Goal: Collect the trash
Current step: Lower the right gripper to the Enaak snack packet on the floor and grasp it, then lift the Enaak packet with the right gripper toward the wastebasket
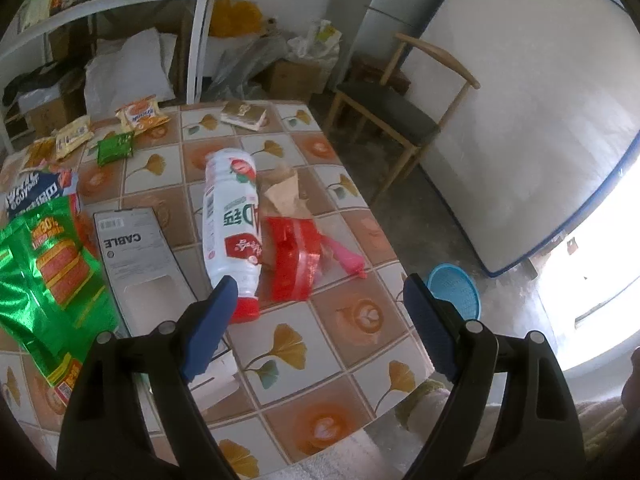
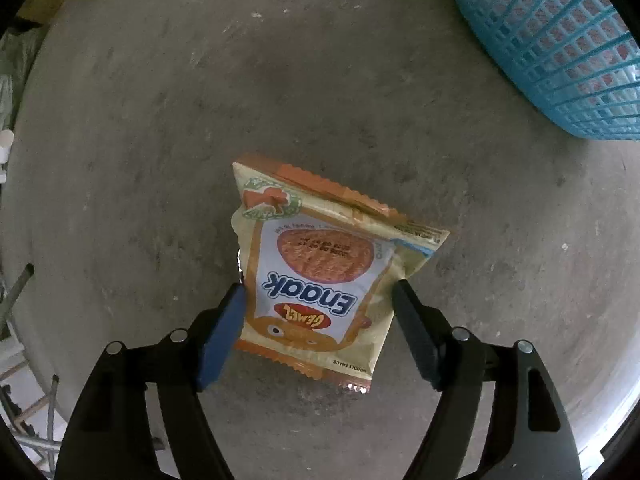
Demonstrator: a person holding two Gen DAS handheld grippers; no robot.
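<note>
Only our right wrist view shows the right gripper [image 2: 318, 292] closed on the Enaak snack packet [image 2: 324, 272], its fingers pressing the packet's two sides above the concrete floor [image 2: 160, 120]; the blue basket [image 2: 560, 52] sits well apart at upper right. Only our left wrist view shows the left gripper [image 1: 320, 292] spread wide and holding nothing over the tiled desk [image 1: 320, 360], where a white bottle [image 1: 230, 220], a red wrapper [image 1: 294, 260], a cable box [image 1: 136, 256] and a green bag [image 1: 52, 276] lie.
</note>
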